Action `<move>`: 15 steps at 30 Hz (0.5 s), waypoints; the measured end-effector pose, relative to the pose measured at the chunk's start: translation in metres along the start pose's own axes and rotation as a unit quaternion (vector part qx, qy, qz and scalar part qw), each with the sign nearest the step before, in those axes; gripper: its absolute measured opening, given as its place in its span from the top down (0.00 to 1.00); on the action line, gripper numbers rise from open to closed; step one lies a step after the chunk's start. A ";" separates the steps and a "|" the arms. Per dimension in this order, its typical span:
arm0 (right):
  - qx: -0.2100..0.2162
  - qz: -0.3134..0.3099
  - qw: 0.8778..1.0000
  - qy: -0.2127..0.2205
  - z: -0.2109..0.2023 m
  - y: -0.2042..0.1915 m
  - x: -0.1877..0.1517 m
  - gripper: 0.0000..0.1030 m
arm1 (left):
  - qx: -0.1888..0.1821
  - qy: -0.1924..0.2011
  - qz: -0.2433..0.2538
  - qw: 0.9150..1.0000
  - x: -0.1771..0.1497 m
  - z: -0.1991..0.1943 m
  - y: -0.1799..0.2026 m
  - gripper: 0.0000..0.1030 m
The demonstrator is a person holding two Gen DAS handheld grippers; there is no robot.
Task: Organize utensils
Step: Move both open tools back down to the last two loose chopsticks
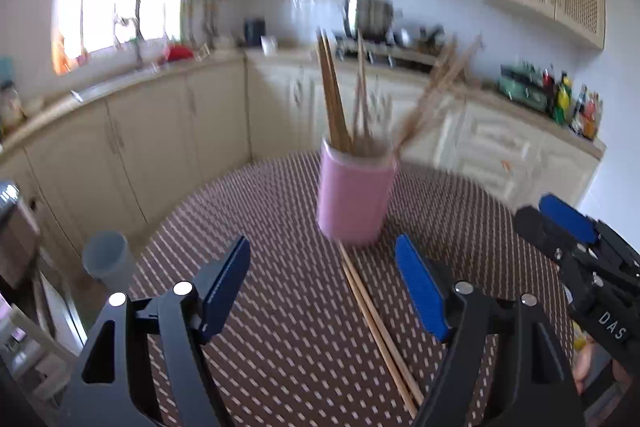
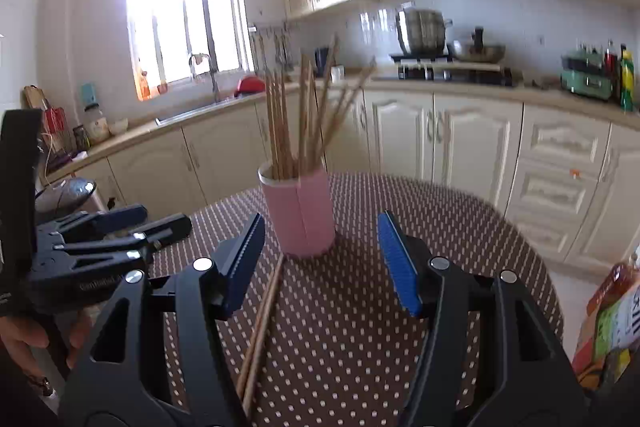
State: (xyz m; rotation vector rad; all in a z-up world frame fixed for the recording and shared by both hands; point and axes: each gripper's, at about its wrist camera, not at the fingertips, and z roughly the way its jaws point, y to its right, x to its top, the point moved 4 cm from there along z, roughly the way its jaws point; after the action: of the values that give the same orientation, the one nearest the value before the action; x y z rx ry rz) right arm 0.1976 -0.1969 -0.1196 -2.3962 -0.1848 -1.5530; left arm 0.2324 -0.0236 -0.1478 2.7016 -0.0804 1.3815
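A pink holder point(image 1: 354, 195) point(image 2: 298, 213) stands upright on the round dotted table point(image 1: 280, 327) point(image 2: 360, 327) and holds several wooden chopsticks point(image 1: 340, 99) point(image 2: 300, 119). A pair of loose chopsticks point(image 1: 378, 327) point(image 2: 262, 323) lies flat on the table in front of the holder. My left gripper point(image 1: 322, 291) is open and empty, above the loose pair; it shows at the left in the right wrist view point(image 2: 160, 223). My right gripper point(image 2: 320, 263) is open and empty, just right of the pair; it shows at the right in the left wrist view point(image 1: 556, 219).
A grey cup point(image 1: 106, 259) sits beyond the table's left edge. A colourful package point(image 2: 612, 323) is at the right edge. Kitchen cabinets point(image 2: 472, 135), a sink point(image 2: 200, 107) and a stove with a pot point(image 2: 422, 33) ring the room behind.
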 end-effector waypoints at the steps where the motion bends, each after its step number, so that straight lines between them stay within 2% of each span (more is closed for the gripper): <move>1: 0.000 0.002 1.000 -0.008 0.003 0.002 -0.006 0.43 | -0.010 -0.020 -0.004 1.000 -0.008 0.009 0.001 0.28; 5: 0.001 0.011 0.999 -0.032 0.012 0.009 -0.025 0.43 | -0.018 -0.077 -0.001 0.997 -0.034 0.037 0.006 0.28; 15: -0.001 0.029 0.998 -0.055 0.025 0.015 -0.045 0.43 | 0.010 -0.144 0.009 0.989 -0.062 0.074 0.006 0.28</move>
State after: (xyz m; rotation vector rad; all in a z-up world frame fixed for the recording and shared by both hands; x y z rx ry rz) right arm 0.2052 -0.2020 -0.1727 -2.4672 -0.1341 -1.3990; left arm 0.2551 -0.0380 -0.2404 2.9049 -0.1151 0.9899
